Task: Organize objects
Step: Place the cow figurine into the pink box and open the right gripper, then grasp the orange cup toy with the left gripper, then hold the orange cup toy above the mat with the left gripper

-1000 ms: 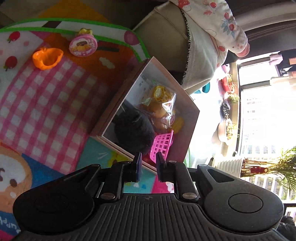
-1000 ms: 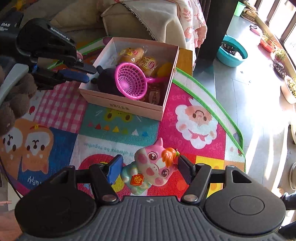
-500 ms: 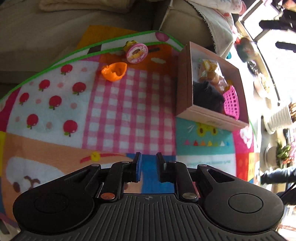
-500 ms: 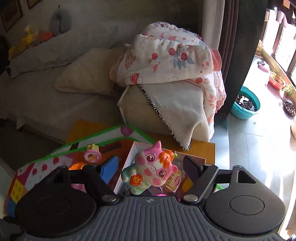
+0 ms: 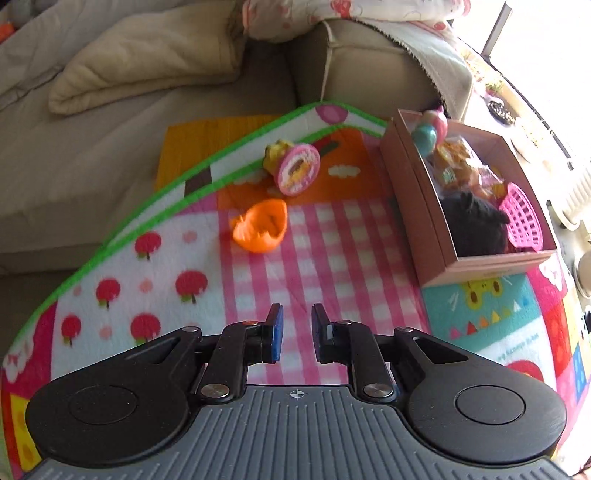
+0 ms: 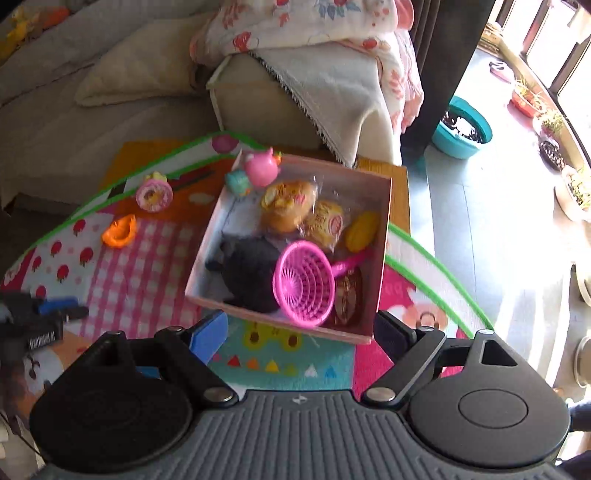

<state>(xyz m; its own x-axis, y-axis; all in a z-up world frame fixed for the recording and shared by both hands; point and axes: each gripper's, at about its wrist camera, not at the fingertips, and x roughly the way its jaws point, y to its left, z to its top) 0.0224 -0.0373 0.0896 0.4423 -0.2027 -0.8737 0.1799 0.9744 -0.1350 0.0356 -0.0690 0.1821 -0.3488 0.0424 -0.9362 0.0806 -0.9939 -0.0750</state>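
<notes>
With its jaws spread wide and nothing between them, the right gripper [image 6: 301,330] hangs over the near edge of the cardboard box [image 6: 280,325]; the jaws have just been opening. At the far left corner of that box the pink pig toy [image 6: 261,169] sits blurred against the rim, and whether it rests on the wall or lies inside I cannot tell. Inside the box lie a pink strainer basket [image 6: 304,282] at the near side, a black plush toy [image 6: 253,275] to its left, wrapped buns [image 6: 290,206] farther back, and a yellow piece [image 6: 364,227] by the right wall.

Left of the box, the left gripper [image 5: 295,332] points down at the pink checked part of the play mat [image 5: 325,266], its jaws narrow, a slim gap between the pads, holding nothing. In the right wrist view it shows as a dark blurred shape at the left edge. Beyond it on the mat an orange cup-like toy [image 5: 260,230] lies on its side, and just past that a pink round toy [image 5: 295,168] rests on the orange patch; both sit well left of the box. Behind the mat stands a beige sofa [image 5: 147,110] with a folded cream blanket [image 5: 155,59], and a floral quilt [image 6: 325,33] drapes over its arm. On the floor far to the right stands a teal basin [image 6: 463,127].
</notes>
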